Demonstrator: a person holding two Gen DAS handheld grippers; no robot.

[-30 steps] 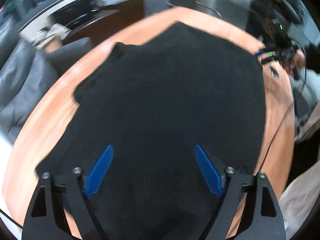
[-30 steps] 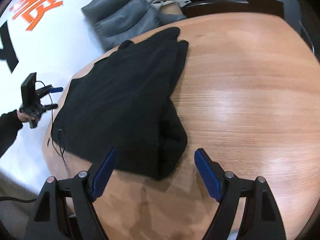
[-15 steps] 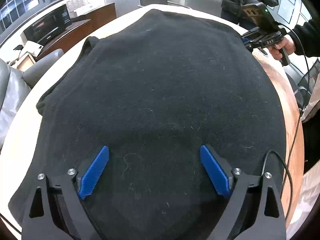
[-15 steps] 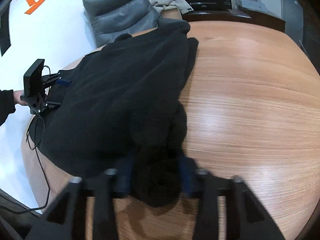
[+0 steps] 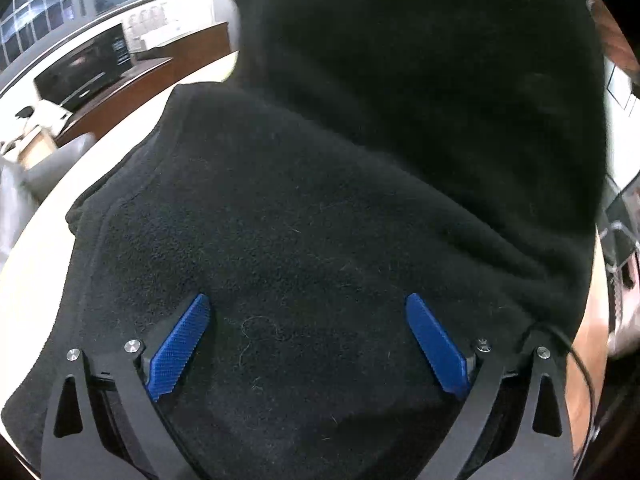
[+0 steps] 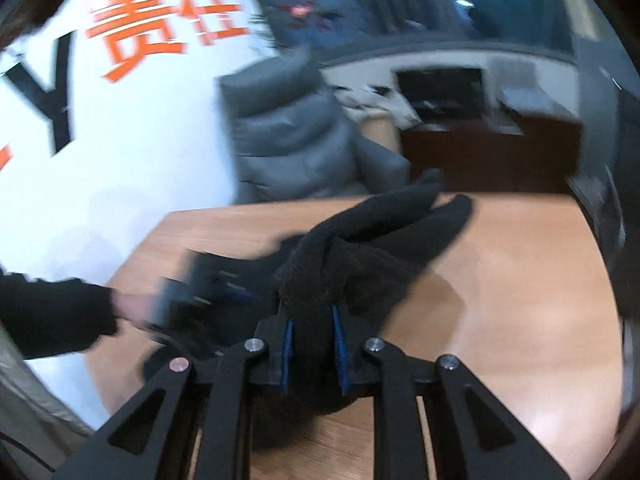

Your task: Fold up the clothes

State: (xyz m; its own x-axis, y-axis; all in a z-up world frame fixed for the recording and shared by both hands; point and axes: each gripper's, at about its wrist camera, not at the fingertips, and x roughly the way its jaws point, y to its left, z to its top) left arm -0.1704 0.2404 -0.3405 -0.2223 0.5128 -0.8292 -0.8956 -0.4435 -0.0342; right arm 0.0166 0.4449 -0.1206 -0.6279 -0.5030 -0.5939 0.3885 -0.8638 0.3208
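The right gripper (image 6: pixel 311 344) pinches a bunch of the black fleece top (image 6: pixel 372 240), lifted off the wooden table (image 6: pixel 520 300). The left gripper (image 5: pixel 308 344) is wide open, holding nothing. The top lies flat right under it, stretching far away.

Right gripper (image 6: pixel 311 350) clamped on bunched black fleece garment (image 6: pixel 360 248), fabric lifted above wooden table (image 6: pixel 520 300). Left gripper (image 6: pixel 208 292) blurred at left, held by hand (image 6: pixel 132 308). Grey chair (image 6: pixel 292 136) behind, white wall with orange lettering (image 6: pixel 160 28).
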